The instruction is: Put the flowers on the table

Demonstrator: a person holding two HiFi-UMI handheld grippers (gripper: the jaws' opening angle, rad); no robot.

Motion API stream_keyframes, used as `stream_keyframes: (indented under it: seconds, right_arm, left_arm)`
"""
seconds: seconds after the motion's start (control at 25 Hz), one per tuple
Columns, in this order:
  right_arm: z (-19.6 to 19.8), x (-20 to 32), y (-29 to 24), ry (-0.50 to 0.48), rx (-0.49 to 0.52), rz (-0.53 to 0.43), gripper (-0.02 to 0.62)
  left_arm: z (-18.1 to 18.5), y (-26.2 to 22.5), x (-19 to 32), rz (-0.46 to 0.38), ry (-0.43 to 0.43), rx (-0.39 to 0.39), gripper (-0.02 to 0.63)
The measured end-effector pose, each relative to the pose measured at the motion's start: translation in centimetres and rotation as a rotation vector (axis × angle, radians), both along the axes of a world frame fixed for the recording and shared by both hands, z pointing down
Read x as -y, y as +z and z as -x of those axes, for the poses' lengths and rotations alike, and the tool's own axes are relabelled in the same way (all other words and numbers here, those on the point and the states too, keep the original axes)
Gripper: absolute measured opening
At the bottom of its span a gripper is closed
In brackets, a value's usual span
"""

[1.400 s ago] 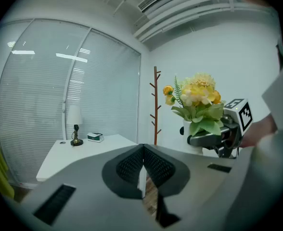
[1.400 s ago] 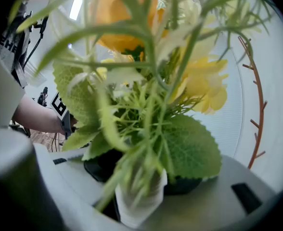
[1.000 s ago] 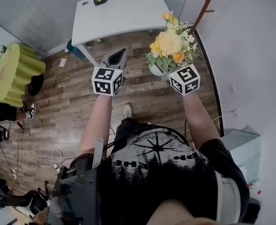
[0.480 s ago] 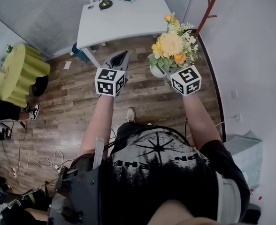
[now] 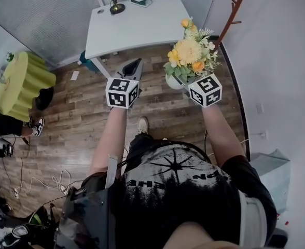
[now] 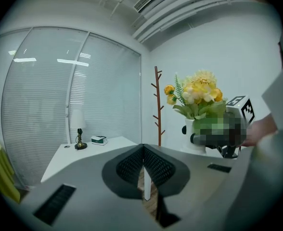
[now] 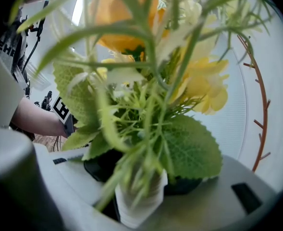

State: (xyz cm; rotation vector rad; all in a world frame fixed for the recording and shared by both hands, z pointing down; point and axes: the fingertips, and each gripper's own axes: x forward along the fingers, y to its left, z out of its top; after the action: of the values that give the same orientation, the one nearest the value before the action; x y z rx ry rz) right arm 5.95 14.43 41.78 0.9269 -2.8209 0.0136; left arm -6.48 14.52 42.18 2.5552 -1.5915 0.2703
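Flowers [image 5: 189, 50]: yellow-orange bunch in a white vase [image 7: 139, 203], right of centre, over wood floor [image 5: 85, 113]; vase clamped in right gripper [image 5: 179, 82].
Left gripper [image 5: 133, 65]: jaws together, nothing between.
White table [image 5: 137, 25]: top centre, lamp [image 5: 113, 7] and box [image 5: 141, 0] at far edge.
Coat stand [image 5: 233, 9]: upper right.
Green table [image 5: 23, 79]: left edge.

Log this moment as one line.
left gripper: shut, empty | right gripper: shut on vase of flowers, held above floor | table: ahead, not reached

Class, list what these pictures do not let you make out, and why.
- Vase bottom: head view, hidden by flowers and right gripper.
- Box on table: head view, too small to identify.
- Bystander: head view, cut off by left edge.
- Right gripper view: flowers blurred, too close.
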Motion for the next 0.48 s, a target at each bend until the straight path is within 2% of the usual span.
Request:
stream_keyframes:
  seconds: [0.2, 0.48]
  right_arm:
    - [1.7, 2.8, 0.1, 0.012, -0.012, -0.008, 0.245]
    - [5.8, 8.9, -0.3, 0.045, -0.002, 0.006, 0.245]
  left_arm:
    - [1.5, 0.3, 2.9, 0.008, 0.009, -0.005, 0.011]
    - [5.9, 0.1, 9.1, 0.037, 0.039, -0.004, 0.011]
